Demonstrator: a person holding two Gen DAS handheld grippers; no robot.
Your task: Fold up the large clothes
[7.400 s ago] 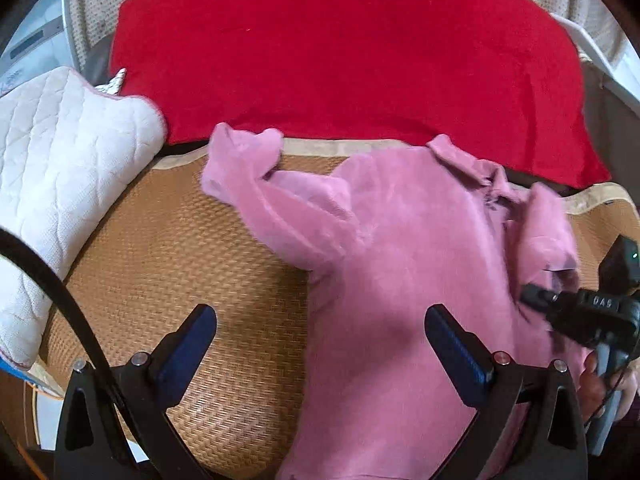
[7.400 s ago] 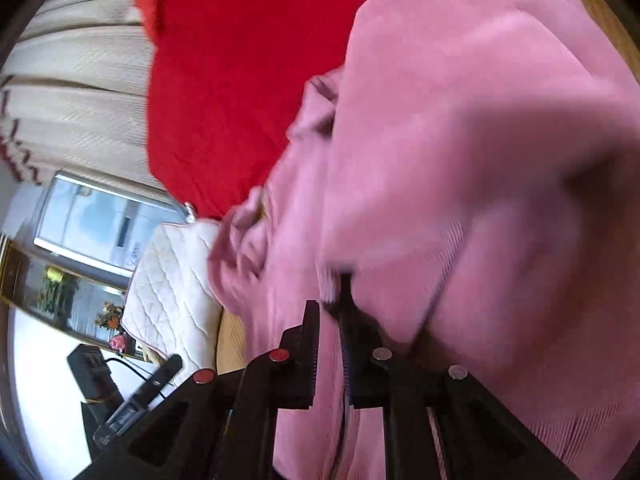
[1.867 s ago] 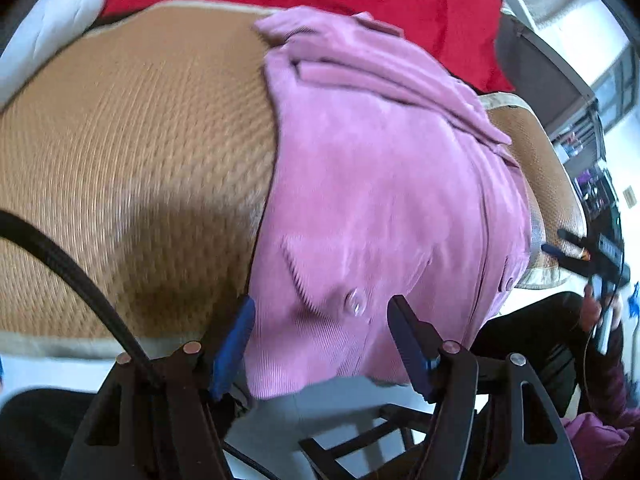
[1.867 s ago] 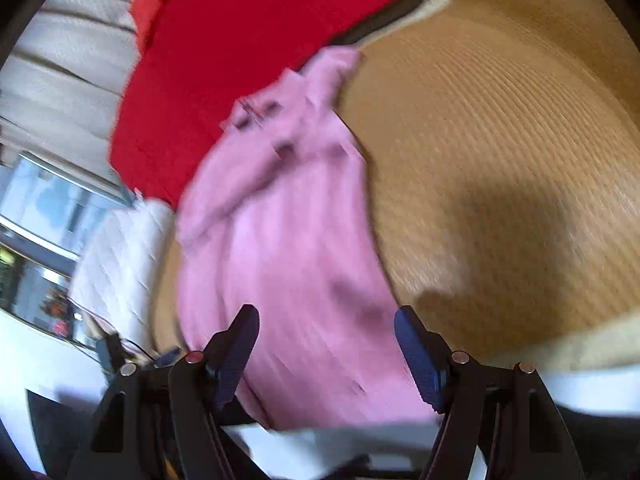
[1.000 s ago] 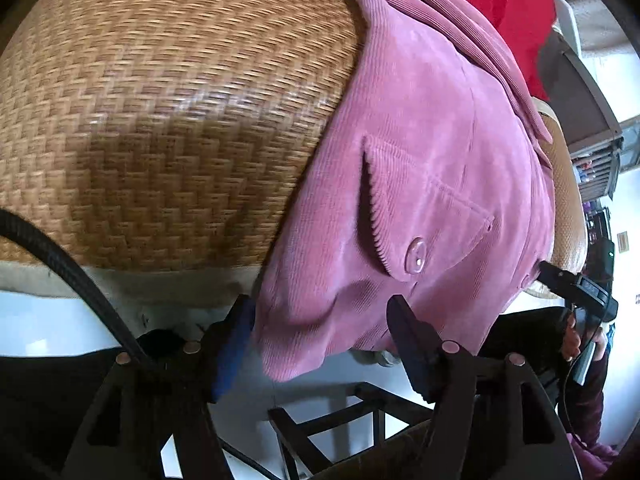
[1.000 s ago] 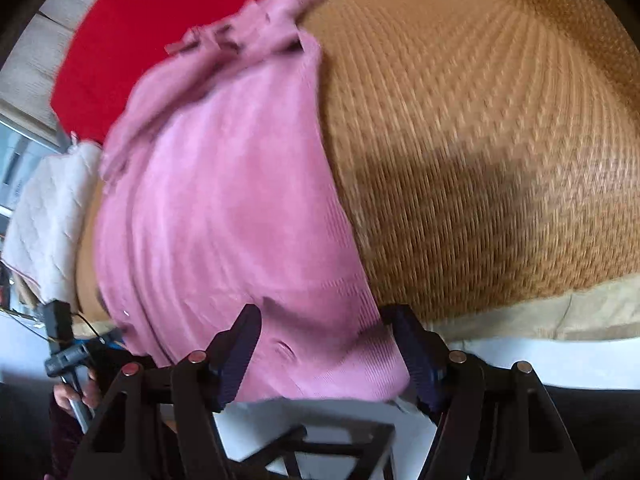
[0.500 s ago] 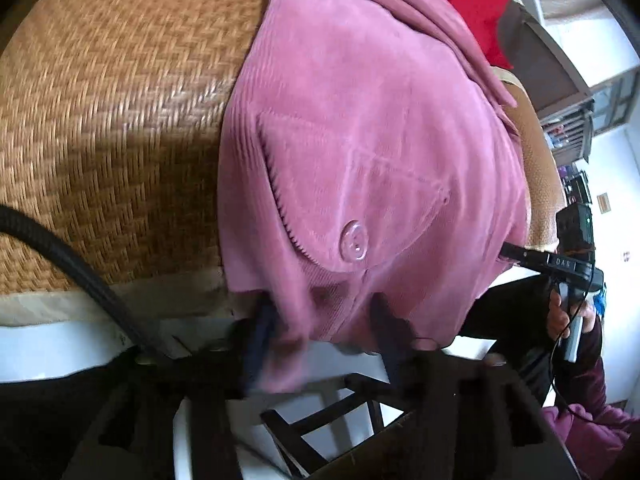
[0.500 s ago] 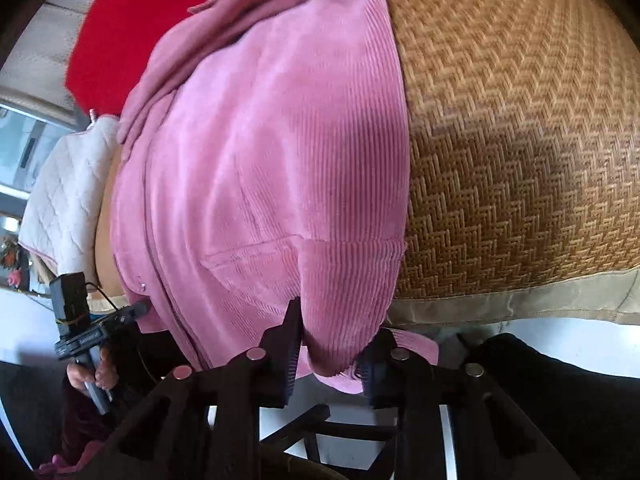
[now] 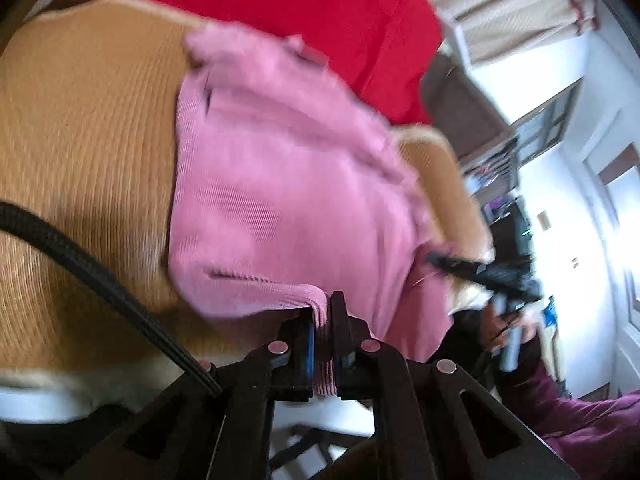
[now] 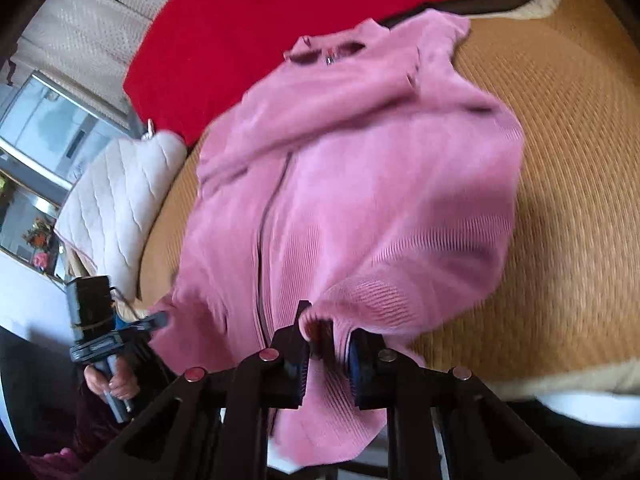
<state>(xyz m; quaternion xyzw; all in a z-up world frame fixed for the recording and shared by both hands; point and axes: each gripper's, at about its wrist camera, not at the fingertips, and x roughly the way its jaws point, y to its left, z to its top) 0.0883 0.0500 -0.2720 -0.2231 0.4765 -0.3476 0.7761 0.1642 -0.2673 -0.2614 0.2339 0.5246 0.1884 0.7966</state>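
Note:
A pink corduroy jacket [image 9: 280, 184] lies on a woven straw mat [image 9: 80, 128], collar toward the red blanket, sleeves folded in. My left gripper [image 9: 322, 320] is shut on the jacket's bottom hem at its left corner and lifts it off the mat. In the right wrist view the jacket [image 10: 360, 184] fills the middle, and my right gripper [image 10: 328, 340] is shut on the ribbed hem at its right corner. Each view shows the other gripper in a hand at the hem's far side: the right one [image 9: 480, 270] and the left one [image 10: 116, 332]. Both views are motion-blurred.
A red blanket [image 10: 260, 12] lies behind the jacket. A white quilted cushion [image 10: 116, 196] sits at the mat's left end. The mat's pale front edge [image 10: 560, 376] runs just below the grippers. Curtains [image 9: 500, 8] and a doorway stand at the right.
Both grippers have shut on the jacket's bottom hem at the mat's front edge and have lifted it up and forward over the jacket. Earlier they were open around the hanging hem.

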